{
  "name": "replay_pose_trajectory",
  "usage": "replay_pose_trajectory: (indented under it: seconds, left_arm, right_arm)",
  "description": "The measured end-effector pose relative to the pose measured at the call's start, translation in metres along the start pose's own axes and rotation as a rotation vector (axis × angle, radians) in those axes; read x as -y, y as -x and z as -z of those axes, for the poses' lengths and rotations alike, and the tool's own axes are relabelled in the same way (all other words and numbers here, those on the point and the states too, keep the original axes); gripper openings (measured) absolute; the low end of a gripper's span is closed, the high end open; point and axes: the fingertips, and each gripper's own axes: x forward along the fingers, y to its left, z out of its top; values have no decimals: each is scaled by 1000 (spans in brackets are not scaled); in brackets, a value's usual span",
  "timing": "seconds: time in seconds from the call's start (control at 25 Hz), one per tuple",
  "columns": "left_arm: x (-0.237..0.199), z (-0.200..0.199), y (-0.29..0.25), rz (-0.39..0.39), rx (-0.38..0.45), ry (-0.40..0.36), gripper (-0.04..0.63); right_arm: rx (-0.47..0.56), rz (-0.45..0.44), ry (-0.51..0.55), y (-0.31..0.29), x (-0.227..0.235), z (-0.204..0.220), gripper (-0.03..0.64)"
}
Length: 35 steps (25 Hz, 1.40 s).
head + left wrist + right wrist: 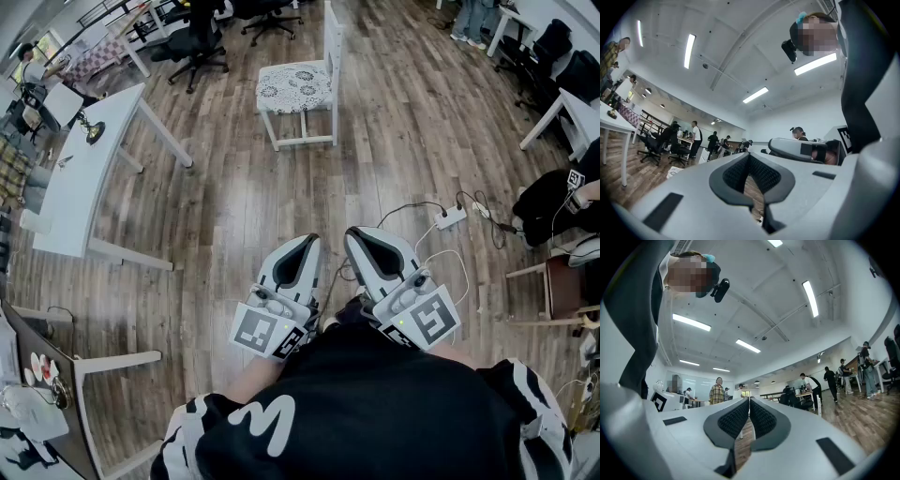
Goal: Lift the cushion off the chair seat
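Note:
A white wooden chair [328, 56] stands far ahead on the wood floor in the head view. A cushion [294, 86] with a white lace pattern lies on its seat. Both grippers are held low, close to the person's body and well short of the chair. My left gripper [307, 243] is shut with nothing in it, and so is my right gripper [359, 234] beside it. In the left gripper view the black pads [740, 173] meet at the tip of my left gripper [749, 154]. The right gripper view shows my right gripper [749, 400] with its jaws pressed together and empty.
A long white table [80, 173] runs along the left. Black office chairs [197, 42] stand behind the white chair. A power strip [451, 217] and cables lie on the floor at the right, near a seated person [558, 197] and a wooden chair [558, 286].

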Motion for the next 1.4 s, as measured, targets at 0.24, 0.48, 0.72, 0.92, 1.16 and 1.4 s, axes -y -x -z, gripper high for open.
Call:
replay_pose_trajectory:
  seconds: [0.24, 0.48, 0.72, 0.92, 1.16, 1.4]
  left_arm:
    - [4, 0, 2, 4, 6, -5, 5]
    - [9, -2, 7, 14, 4, -7, 5]
    - [11, -5, 9, 9, 3, -23, 5]
    - [8, -6, 17, -2, 2, -25, 4]
    - [7, -7, 26, -5, 4, -7, 5]
    - [7, -6, 25, -6, 20, 17, 5]
  right_arm:
    - [11, 9, -1, 7, -1, -2, 20]
    - [17, 22, 2, 12, -5, -3, 21]
    - [25, 19, 4, 14, -7, -6, 20]
    - [36, 21, 0, 12, -12, -7, 21]
    - [17, 15, -15, 9, -25, -3, 21]
    - [6, 12, -3, 9, -22, -2, 21]
